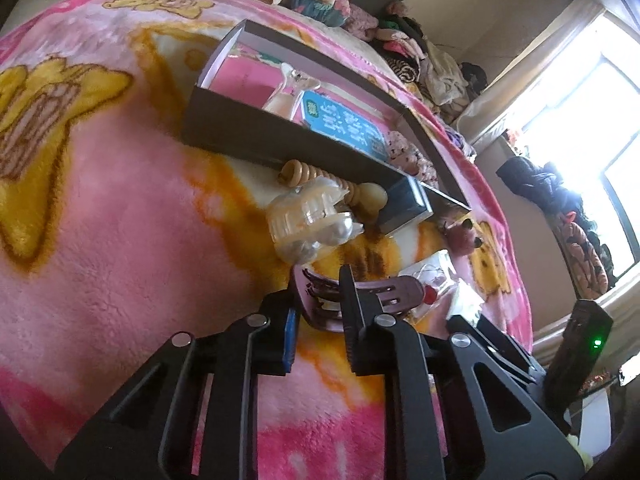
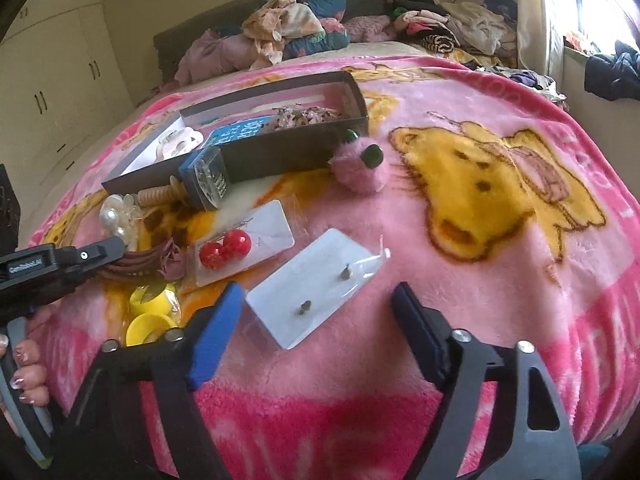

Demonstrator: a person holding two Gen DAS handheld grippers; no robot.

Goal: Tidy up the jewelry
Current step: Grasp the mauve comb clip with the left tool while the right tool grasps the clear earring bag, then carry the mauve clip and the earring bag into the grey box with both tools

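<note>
A dark open box point(image 1: 280, 142) point(image 2: 296, 148) lies on the pink blanket and holds a blue card and small trinkets. My left gripper point(image 1: 320, 308) is shut on a mauve claw hair clip point(image 1: 384, 288), which also shows in the right wrist view point(image 2: 152, 260). My right gripper point(image 2: 316, 320) is open over a white earring card in a clear bag point(image 2: 316, 288) and touches nothing. A card with red ball earrings point(image 2: 226, 250), a pearl hair clip point(image 1: 308, 220) point(image 2: 118, 216), a wooden beaded piece point(image 1: 320, 176) and a pink fluffy pompom point(image 2: 360, 168) lie near the box.
Yellow rings point(image 2: 150, 312) lie at the left by my right gripper. A small blue box point(image 2: 206, 178) point(image 1: 404, 204) leans on the dark box's front. Piled clothes point(image 2: 296, 28) fill the bed's far end. A window point(image 1: 592, 120) is to the right.
</note>
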